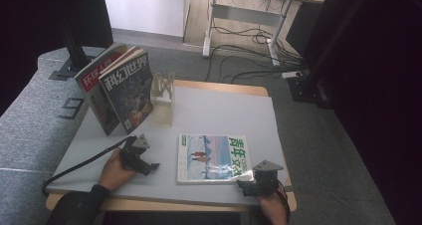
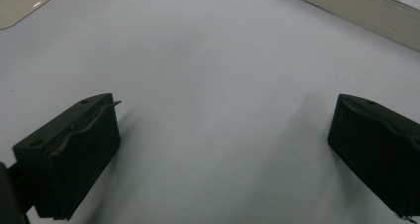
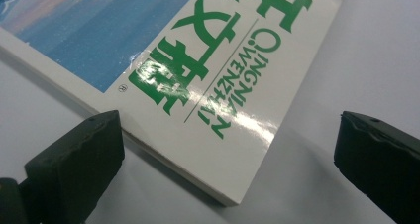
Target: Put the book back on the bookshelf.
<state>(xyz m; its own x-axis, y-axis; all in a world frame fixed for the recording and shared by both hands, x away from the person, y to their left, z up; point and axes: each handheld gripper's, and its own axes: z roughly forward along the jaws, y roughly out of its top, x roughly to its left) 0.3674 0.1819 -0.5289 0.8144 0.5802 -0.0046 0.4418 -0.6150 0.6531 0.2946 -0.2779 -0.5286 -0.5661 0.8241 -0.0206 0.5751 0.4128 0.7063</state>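
Note:
A magazine [image 1: 213, 158] with a white cover, green characters and a blue picture lies flat on the grey table top [image 1: 219, 110]. My right gripper [image 1: 249, 184] is open at its near right corner, and that magazine corner [image 3: 218, 135] lies between the spread jaws. My left gripper [image 1: 148, 166] is open, low over bare table left of the magazine, with nothing between its jaws. In the left gripper view the magazine's edge [image 2: 366, 11] shows at the top right. Two more magazines [image 1: 119, 88] stand upright, leaning in a metal stand [image 1: 162, 88] at the back left.
The table's front wooden edge [image 1: 174, 205] runs along the bottom. Beyond the table are grey carpet, floor cables [image 1: 249, 51] and a desk frame [image 1: 244, 16]. A cable [image 1: 79, 168] trails from the left gripper across the table.

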